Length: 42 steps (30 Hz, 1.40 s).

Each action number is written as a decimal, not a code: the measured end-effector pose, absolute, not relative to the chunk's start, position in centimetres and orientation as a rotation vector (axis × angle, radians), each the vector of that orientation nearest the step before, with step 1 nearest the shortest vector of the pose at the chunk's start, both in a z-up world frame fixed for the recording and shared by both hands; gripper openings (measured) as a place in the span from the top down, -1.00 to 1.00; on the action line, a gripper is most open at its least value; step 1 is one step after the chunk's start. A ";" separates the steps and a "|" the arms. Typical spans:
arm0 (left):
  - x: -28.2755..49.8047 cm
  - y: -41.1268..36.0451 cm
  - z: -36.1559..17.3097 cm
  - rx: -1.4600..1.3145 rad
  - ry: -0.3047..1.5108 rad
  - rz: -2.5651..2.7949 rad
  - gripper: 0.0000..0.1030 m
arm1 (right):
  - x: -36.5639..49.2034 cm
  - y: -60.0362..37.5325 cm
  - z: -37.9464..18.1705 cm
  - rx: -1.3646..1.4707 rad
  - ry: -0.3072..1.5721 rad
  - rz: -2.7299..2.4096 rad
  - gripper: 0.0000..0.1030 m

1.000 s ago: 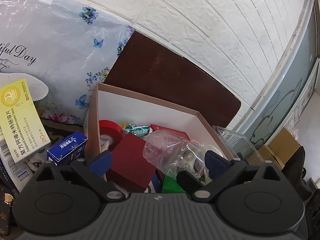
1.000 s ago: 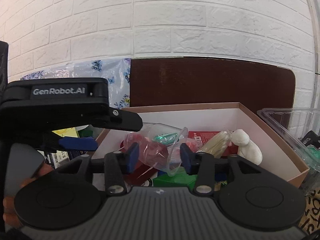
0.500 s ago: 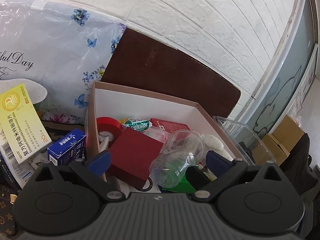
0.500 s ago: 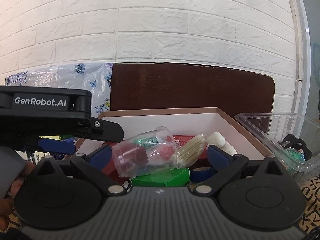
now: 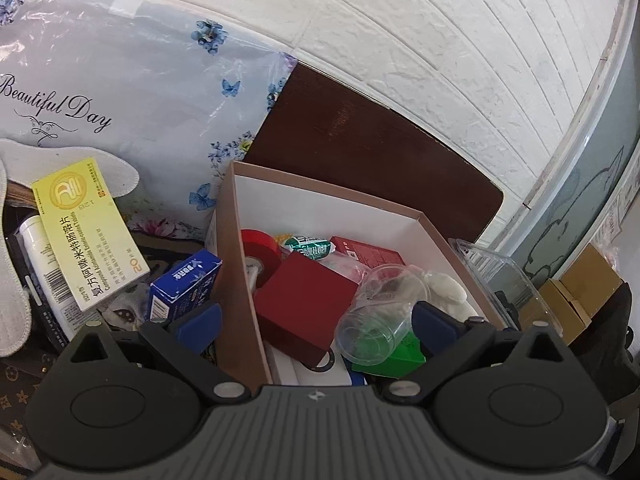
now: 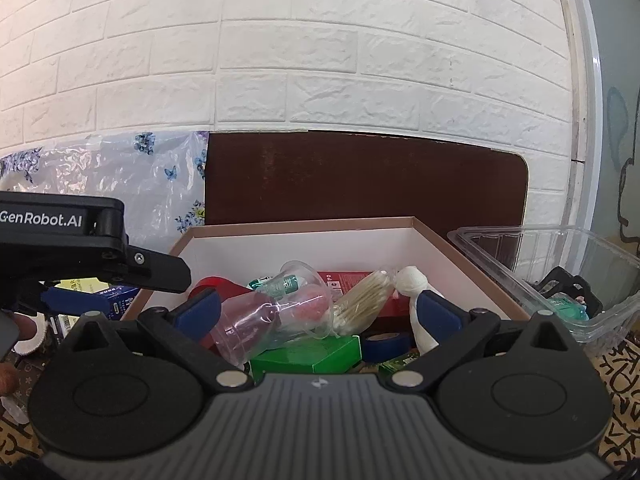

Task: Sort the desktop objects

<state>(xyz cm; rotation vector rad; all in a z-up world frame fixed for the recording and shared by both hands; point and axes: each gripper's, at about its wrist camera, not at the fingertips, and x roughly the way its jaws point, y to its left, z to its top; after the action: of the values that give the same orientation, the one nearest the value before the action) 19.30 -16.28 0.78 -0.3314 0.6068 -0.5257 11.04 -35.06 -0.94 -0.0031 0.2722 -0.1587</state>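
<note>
A brown cardboard box [image 5: 236,264] with white inner walls [image 6: 304,242] holds a clear plastic cup [image 5: 378,316] lying on its side [image 6: 272,312], a dark red box [image 5: 304,308], a red tape roll [image 5: 260,246], a green box [image 6: 308,354], a bundle of cotton swabs [image 6: 366,298] and a white figure [image 6: 412,284]. My left gripper [image 5: 316,324] is open and empty over the box's near left wall. My right gripper [image 6: 316,312] is open and empty just in front of the cup. The left gripper's body [image 6: 80,236] shows at the left of the right wrist view.
A blue medicine box [image 5: 184,284] and a yellow medicine box [image 5: 84,232] lie left of the cardboard box. A flowered plastic bag [image 5: 120,92] leans on the brick wall. A clear plastic tray [image 6: 560,272] stands right of the box. A dark brown board [image 6: 360,180] stands behind.
My right gripper has opened and let go of the clear cup, which now lies in the box. Both grippers have drawn back a little.
</note>
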 end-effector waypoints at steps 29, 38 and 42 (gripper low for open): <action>3.6 -14.5 2.9 -0.063 0.420 -0.431 -1.00 | -0.9 -32.4 0.6 -0.010 0.338 -0.206 -0.97; 1.7 -14.8 2.0 -0.033 0.462 -0.413 -1.00 | -3.1 -32.1 0.4 -0.022 0.367 -0.213 -0.97; 1.5 -14.8 2.0 -0.007 0.468 -0.385 -1.00 | -3.2 -31.7 0.0 -0.037 0.406 -0.192 -0.97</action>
<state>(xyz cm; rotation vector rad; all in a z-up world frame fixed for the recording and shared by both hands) 1.50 -14.77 2.02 -0.0070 0.4681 -0.3854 -3.17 -31.66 -0.05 -0.0369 0.4058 -0.1921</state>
